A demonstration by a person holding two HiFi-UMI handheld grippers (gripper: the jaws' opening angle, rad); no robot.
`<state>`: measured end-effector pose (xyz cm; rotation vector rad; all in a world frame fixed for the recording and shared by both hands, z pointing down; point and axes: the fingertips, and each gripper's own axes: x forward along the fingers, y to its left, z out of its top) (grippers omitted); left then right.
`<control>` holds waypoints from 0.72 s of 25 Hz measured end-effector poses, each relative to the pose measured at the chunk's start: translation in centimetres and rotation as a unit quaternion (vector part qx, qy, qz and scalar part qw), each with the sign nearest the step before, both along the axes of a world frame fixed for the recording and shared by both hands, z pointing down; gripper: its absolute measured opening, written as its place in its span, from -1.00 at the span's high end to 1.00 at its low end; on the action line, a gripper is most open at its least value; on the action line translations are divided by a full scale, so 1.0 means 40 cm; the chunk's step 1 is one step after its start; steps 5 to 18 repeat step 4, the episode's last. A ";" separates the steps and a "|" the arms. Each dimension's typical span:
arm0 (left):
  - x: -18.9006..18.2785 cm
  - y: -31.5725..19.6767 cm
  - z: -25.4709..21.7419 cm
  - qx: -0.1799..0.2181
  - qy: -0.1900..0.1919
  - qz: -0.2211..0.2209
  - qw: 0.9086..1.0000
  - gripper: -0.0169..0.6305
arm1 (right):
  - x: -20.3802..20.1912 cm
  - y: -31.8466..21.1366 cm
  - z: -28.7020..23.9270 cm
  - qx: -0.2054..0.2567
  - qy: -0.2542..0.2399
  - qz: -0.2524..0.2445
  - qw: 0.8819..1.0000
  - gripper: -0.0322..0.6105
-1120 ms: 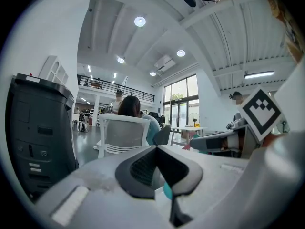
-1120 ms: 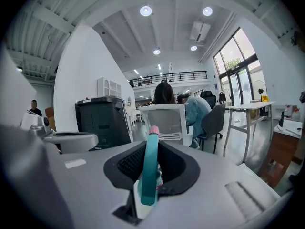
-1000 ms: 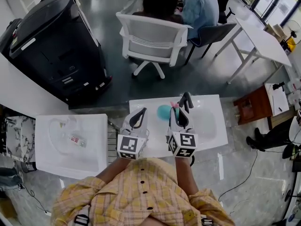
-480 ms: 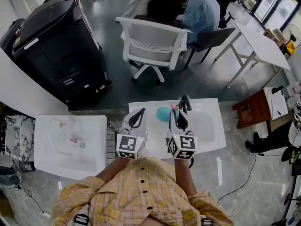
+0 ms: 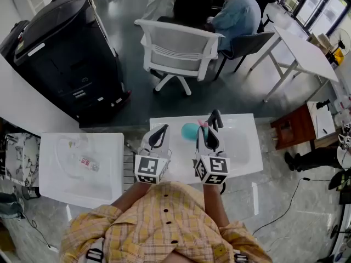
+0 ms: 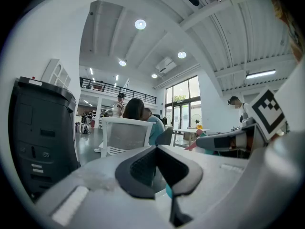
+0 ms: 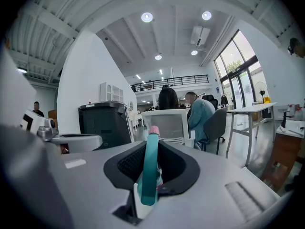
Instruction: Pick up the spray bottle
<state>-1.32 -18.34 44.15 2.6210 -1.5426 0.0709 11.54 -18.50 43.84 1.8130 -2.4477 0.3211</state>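
My right gripper is shut on the spray bottle, a round teal bottle with a pink nozzle, held just above the white table. In the right gripper view the teal spray head stands upright between the dark pads of the right gripper, pink tip on top. My left gripper hovers beside it to the left, apart from the bottle. Its fingertips meet with nothing between them in the left gripper view, where the right gripper shows at the right.
A white swivel chair stands beyond the table, with seated people behind it. A large black machine is at the far left. A second white table lies to the left. A brown stool and white desks are at the right.
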 end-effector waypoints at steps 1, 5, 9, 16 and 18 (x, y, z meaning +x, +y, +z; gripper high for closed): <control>-0.003 -0.002 0.000 0.000 0.000 -0.001 1.000 0.95 | -0.002 -0.002 0.000 0.000 0.000 0.000 1.000 0.69; -0.010 -0.006 0.002 0.001 0.000 -0.003 1.000 0.95 | -0.007 -0.006 0.001 0.001 0.002 -0.001 1.000 0.69; -0.010 -0.006 0.002 0.001 0.000 -0.003 1.000 0.95 | -0.007 -0.006 0.001 0.001 0.002 -0.001 1.000 0.69; -0.010 -0.006 0.002 0.001 0.000 -0.003 1.000 0.95 | -0.007 -0.006 0.001 0.001 0.002 -0.001 1.000 0.69; -0.010 -0.006 0.002 0.001 0.000 -0.003 1.000 0.95 | -0.007 -0.006 0.001 0.001 0.002 -0.001 1.000 0.69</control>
